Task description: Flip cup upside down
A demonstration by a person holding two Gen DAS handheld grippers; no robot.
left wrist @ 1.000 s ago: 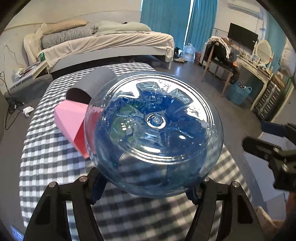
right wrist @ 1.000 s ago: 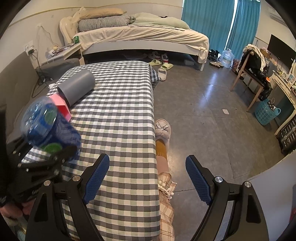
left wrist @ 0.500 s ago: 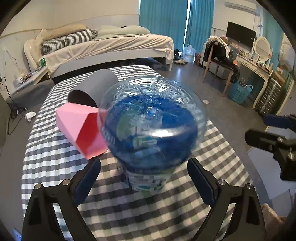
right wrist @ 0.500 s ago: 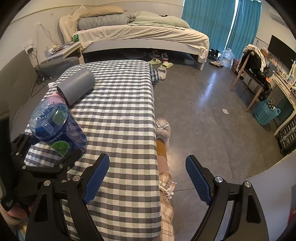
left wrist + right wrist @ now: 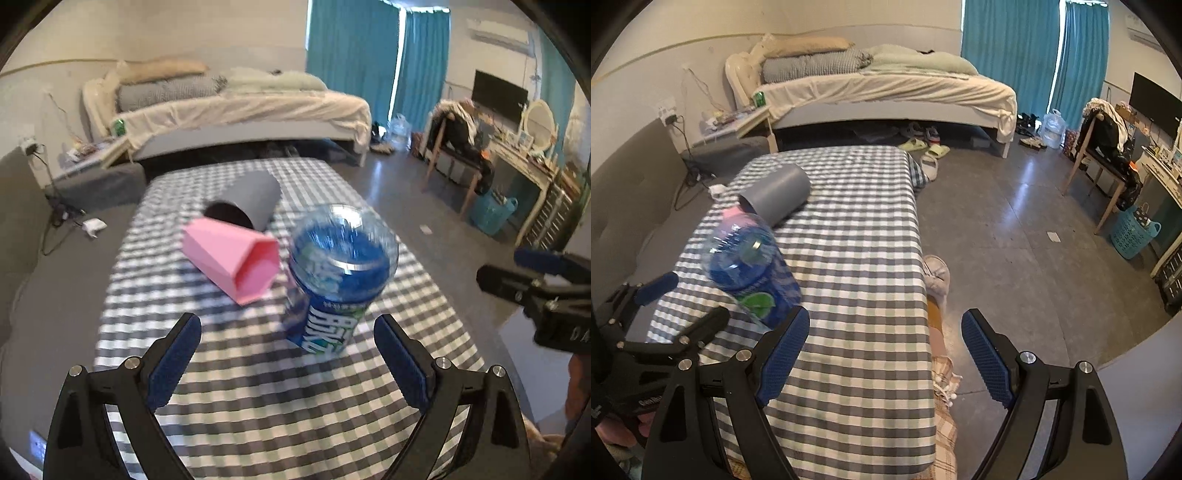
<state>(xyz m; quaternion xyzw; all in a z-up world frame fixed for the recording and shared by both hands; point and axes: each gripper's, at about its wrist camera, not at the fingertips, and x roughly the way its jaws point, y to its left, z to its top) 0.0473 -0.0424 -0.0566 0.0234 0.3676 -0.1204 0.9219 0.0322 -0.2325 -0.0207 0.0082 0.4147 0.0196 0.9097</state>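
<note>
Our left gripper (image 5: 287,363) has its jaws spread wide with nothing between them, blue pads (image 5: 173,363) clear on both sides. Just ahead of the jaws, slightly toward the right pad, the cup (image 5: 338,278), a clear plastic one with a blue printed label, stands on the checked tablecloth (image 5: 258,406). Its closed ribbed base faces up, so it reads as upside down; it looks a bit tilted and blurred, so we cannot tell if it sits fully flat. It touches neither pad.

Beyond the left pad, just beside the cup, a pink box (image 5: 232,260) lies on its side with its open end toward us. Behind the box and touching or nearly touching it, a grey tube (image 5: 247,201) also lies on its side, dark opening facing the jaws. Far off past the table: a bed (image 5: 236,107) and teal curtains (image 5: 373,55).

Our right gripper (image 5: 884,356) is also wide open and empty, jaws hanging over the table edge (image 5: 923,280) and the floor (image 5: 1015,221). In this view the cup (image 5: 746,262) sits outside and ahead of the left pad, with the left gripper (image 5: 665,306) showing at the lower left, spread around the near side of it but not gripping. The grey tube (image 5: 777,195) lies farther along the cloth. Between the right jaws, low down, a slippered foot (image 5: 936,275) and a checked trouser leg (image 5: 943,406) of the person show beside the table. The right gripper (image 5: 532,280) also shows at the right edge of the left view, well apart from the cup.
</note>
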